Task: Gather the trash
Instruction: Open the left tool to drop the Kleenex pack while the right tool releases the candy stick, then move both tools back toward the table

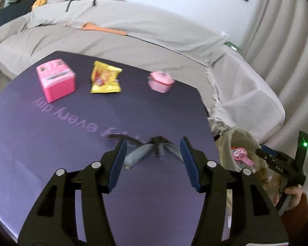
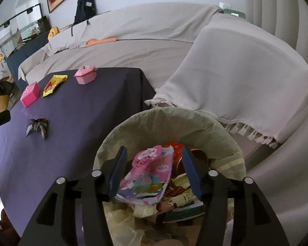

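A crumpled dark wrapper (image 1: 152,151) lies on the purple table (image 1: 51,143); it is blurred in the left wrist view. My left gripper (image 1: 153,141) hovers just before it, open, nothing between its pads. A yellow snack bag (image 1: 105,78) lies farther back. In the right wrist view my right gripper (image 2: 154,149) hangs over the lined trash bin (image 2: 174,119). A pink pouch (image 2: 147,176) sits between the spread fingers on top of the other trash, and the pads do not press it. The wrapper (image 2: 39,127) and yellow bag (image 2: 54,83) show at the left.
A pink toy box (image 1: 55,80) and a pink toy pot (image 1: 161,82) stand at the table's far side. The bin (image 1: 242,141) stands off the table's right edge. A sofa under a beige sheet (image 1: 133,41) wraps behind. A hand (image 1: 295,196) holds the right gripper.
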Tool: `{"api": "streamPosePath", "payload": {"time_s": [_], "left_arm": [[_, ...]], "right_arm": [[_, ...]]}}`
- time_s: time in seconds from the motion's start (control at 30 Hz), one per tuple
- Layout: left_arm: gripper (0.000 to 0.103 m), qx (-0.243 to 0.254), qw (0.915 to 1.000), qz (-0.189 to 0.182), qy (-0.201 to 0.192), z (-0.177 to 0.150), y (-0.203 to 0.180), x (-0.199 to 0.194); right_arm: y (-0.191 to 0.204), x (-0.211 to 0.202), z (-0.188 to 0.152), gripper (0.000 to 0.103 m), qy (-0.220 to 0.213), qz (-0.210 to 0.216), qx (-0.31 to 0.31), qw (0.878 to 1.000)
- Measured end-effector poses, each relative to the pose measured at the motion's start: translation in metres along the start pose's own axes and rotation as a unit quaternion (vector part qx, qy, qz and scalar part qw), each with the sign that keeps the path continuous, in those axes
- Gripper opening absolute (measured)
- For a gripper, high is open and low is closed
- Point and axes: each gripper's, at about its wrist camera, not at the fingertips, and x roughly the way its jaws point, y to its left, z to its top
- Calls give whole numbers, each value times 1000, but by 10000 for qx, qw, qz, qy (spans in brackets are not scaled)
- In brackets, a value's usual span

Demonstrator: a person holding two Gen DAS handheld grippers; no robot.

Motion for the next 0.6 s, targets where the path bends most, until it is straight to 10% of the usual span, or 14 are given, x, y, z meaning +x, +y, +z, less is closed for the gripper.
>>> {"api": "streamPosePath", "payload": {"time_s": [0.6], "left_arm": [[57,-584,9980,156,-187,52,98,39]], "right_arm": [[120,43,27,54,194,1035,-701,9920]]}}
